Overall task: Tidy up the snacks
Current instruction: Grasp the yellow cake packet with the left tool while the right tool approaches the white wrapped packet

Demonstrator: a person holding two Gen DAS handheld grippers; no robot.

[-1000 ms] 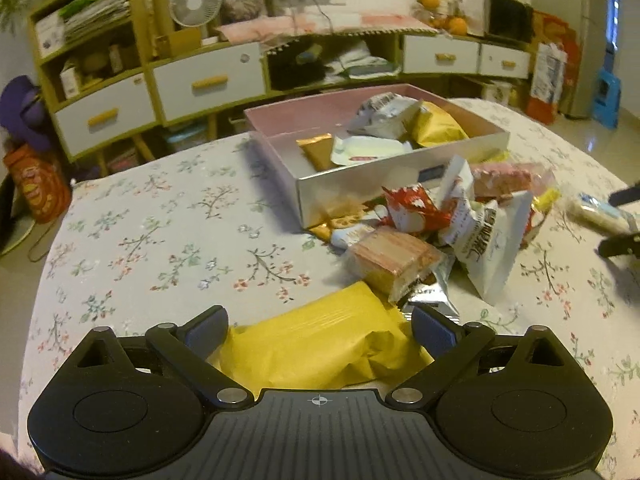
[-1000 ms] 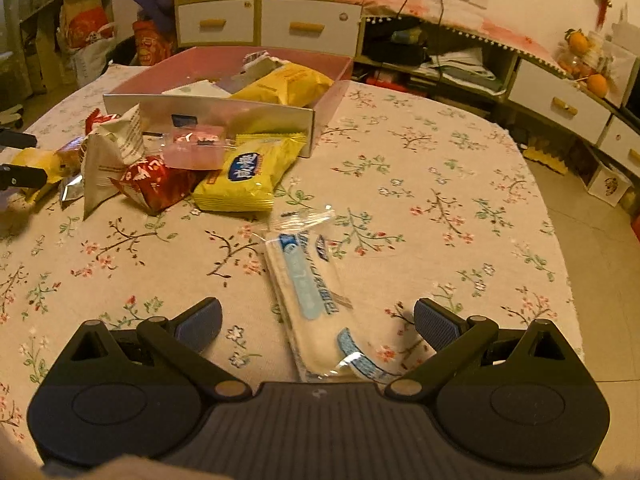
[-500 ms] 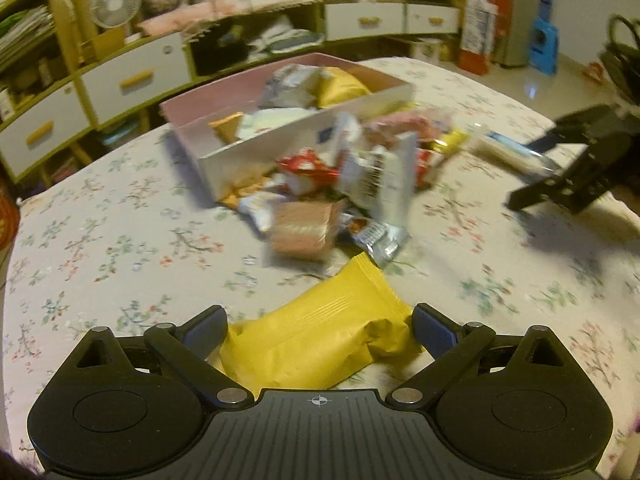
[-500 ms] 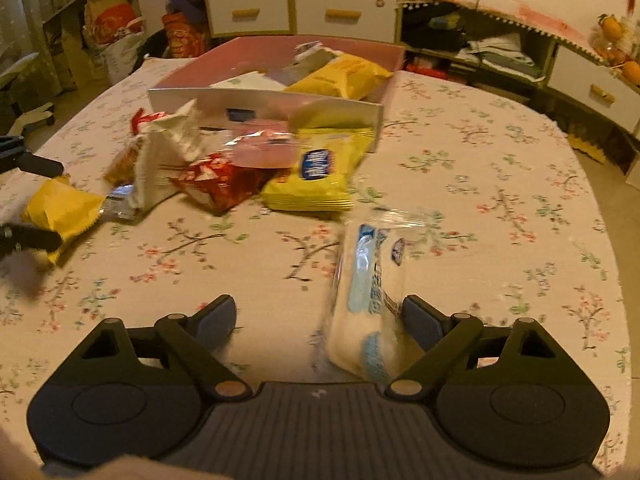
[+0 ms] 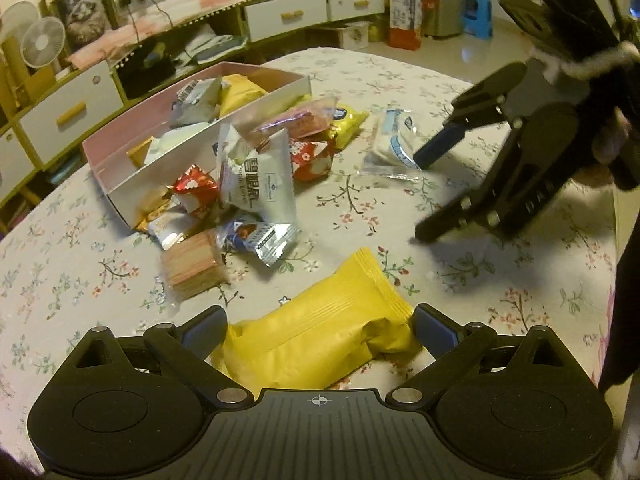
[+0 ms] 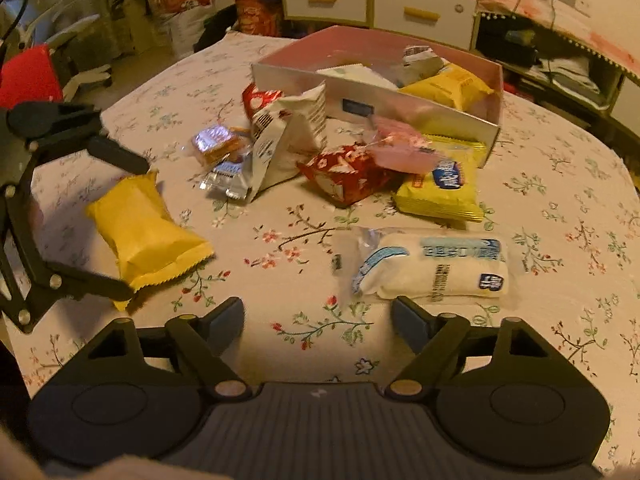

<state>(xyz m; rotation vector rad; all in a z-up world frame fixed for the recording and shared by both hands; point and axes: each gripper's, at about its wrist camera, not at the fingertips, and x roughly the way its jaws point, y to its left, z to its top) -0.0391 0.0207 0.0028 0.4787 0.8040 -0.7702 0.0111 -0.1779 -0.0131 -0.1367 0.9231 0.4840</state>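
A plain yellow packet point(image 5: 320, 336) sits between my left gripper's point(image 5: 320, 326) pads, and the gripper is shut on it. In the right wrist view this packet point(image 6: 140, 224) hangs low over the floral cloth inside the left gripper point(image 6: 132, 228). My right gripper point(image 6: 318, 316) is open with its jaws closing and only cloth between them. A white and blue packet point(image 6: 436, 268) lies crosswise just beyond its right fingertip. From the left wrist view the right gripper point(image 5: 420, 196) has one pad beside that packet point(image 5: 392, 148). The pink-lined box point(image 5: 272, 108) holds several snacks.
A heap of snacks lies against the box wall point(image 6: 440, 116): a white pouch point(image 6: 288, 136), a red packet point(image 6: 344, 172), a yellow blue-labelled packet point(image 6: 444, 192) and a wrapped wafer point(image 5: 196, 264). Drawer cabinets point(image 6: 376, 0) stand behind the round table. A person's sleeve point(image 5: 624, 240) is at right.
The left view swung right with the yellow packet still in the jaws, and the right gripper came into view. The white packet slid out from between the narrowing right fingers and turned crosswise.
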